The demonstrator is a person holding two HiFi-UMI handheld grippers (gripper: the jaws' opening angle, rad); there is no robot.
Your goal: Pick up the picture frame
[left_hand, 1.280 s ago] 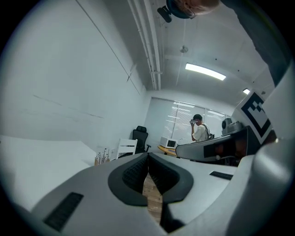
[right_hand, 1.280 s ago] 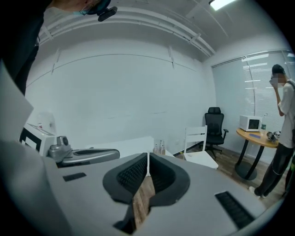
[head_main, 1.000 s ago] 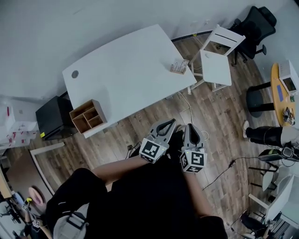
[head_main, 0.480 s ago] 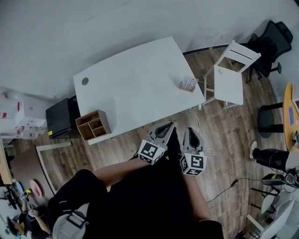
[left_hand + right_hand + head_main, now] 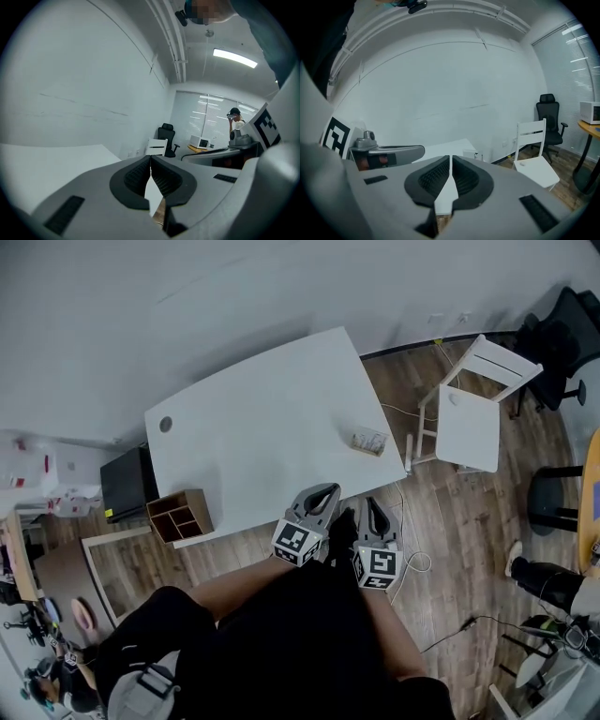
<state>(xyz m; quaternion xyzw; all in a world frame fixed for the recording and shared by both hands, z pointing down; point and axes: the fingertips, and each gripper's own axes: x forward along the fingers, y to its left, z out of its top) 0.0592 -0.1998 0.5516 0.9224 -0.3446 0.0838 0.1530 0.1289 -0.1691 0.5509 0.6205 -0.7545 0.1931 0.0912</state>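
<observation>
Nearest: both grippers are held close to the person's body, over the wood floor (image 5: 450, 521), short of the surface (image 5: 262, 418).

Left hand-held gripper (image 5: 325, 494): jaws pressed together, nothing between them. Its own view confirms this, with the pads meeting at the tips (image 5: 150, 159).

Right hand-held gripper (image 5: 368, 505): also closed and empty (image 5: 450, 159).

White cable (image 5: 419, 562) loops on the floor just right of the right hand-held gripper.

Mid: white surface, mostly bare. Wooden organiser (image 5: 180, 515) sits at its near left corner.

Picture frame (image 5: 368, 441): small, standing near the right edge of the surface, towards the near right corner, well apart from both grippers. From the right gripper view it shows beyond the jaw tips, slightly right (image 5: 469, 154). Too small to tell which way it faces.

Far: white chair (image 5: 473, 413) just right of the surface, then the wall.

Judgement: this is the approach step and no grasp has begun. The right hand-held gripper is the better placed of the two.

To do it well:
- Step in clear of the cable.
- Spread the jaws before arrival, not at the frame.
- Come in level, with the jaws either side of one frame edge.
- Close gently, as a light frame so near the edge could topple or slide off if nudged.
- Lift straight up.
</observation>
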